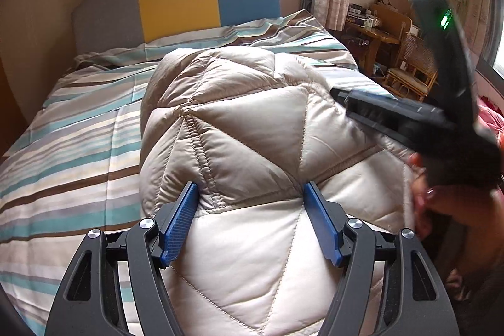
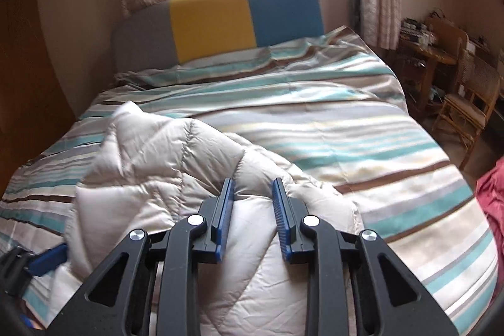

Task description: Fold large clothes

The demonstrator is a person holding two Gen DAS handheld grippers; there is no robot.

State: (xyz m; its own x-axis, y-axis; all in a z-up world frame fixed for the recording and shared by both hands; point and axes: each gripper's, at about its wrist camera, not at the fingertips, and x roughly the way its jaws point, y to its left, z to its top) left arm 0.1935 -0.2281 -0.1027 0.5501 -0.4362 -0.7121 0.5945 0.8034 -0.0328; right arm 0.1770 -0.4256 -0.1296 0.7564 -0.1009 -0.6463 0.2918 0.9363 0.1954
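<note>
A beige quilted down jacket [image 1: 252, 147] lies bunched on the striped bed; it also shows in the right wrist view [image 2: 151, 172]. My left gripper [image 1: 250, 188] is open, its blue pads wide apart over the jacket's near part. My right gripper [image 2: 253, 183] is partly open, its jaws on either side of a puffy fold of the jacket without pinching it. The right gripper's black body [image 1: 409, 115] shows blurred at the jacket's right edge in the left wrist view. A left gripper's fingertip [image 2: 50, 257] shows at the lower left of the right wrist view.
The bed has a striped teal, brown and cream cover [image 2: 346, 131] and a grey, yellow and blue headboard [image 2: 220, 21]. A wooden table [image 2: 438, 52] and rattan chair [image 2: 469, 103] stand at the right. Red cloth [image 2: 491, 197] lies at the bed's right edge.
</note>
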